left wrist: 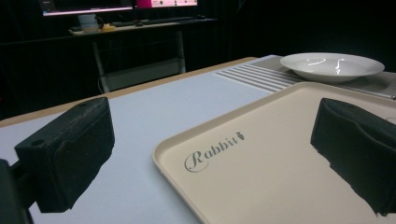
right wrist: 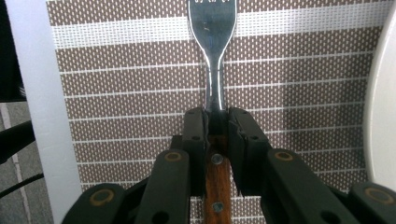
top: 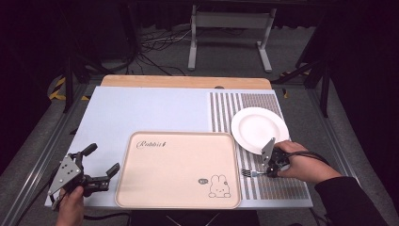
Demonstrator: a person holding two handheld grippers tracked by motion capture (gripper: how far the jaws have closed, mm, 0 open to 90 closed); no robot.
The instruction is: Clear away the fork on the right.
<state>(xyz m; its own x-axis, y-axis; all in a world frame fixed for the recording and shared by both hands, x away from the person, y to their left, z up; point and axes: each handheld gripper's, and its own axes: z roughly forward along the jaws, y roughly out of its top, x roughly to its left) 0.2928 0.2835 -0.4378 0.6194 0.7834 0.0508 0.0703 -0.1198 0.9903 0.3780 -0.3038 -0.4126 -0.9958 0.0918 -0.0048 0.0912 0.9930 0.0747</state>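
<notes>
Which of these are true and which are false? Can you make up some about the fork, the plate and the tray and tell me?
1. The right gripper is closed on the fork. True.
2. The plate has food on it. False: it is bare.
3. The tray has a rabbit drawn on it. True.
4. The left gripper holds the tray. False: its jaws stand open beside the tray, holding nothing.
5. The fork lies on the tray. False: it is over the striped mat, right of the tray.
</notes>
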